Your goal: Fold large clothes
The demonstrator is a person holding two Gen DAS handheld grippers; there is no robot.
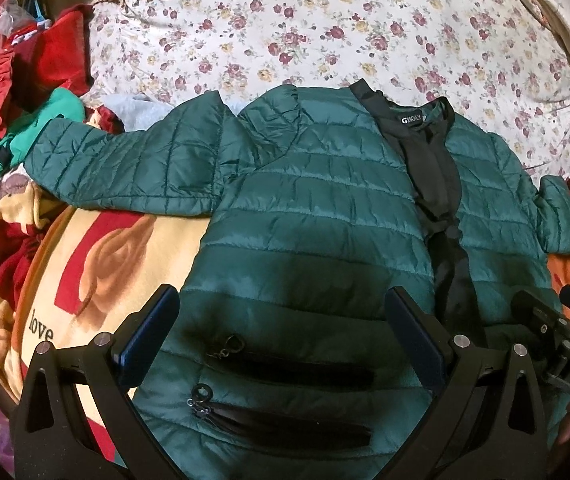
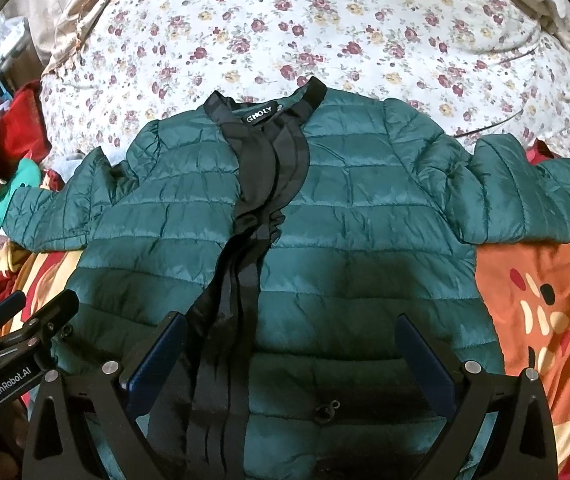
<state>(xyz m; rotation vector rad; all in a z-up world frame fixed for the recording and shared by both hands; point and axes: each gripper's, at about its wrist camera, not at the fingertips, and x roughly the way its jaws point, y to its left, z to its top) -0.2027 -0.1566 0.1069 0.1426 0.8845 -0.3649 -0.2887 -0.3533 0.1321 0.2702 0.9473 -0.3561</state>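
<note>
Left wrist view: a green jacket is seen spread front-up on a bed, sleeves out, with the left claw held apart above its hem, gripping nothing. Folding seems not yet begun; a sleeve likely needs grasping first. Right wrist view: the right claw is likewise held apart over the hem. A patterned blanket lies beneath, clothes piled aside.

Floral bedsheet, patterned blanket
</note>
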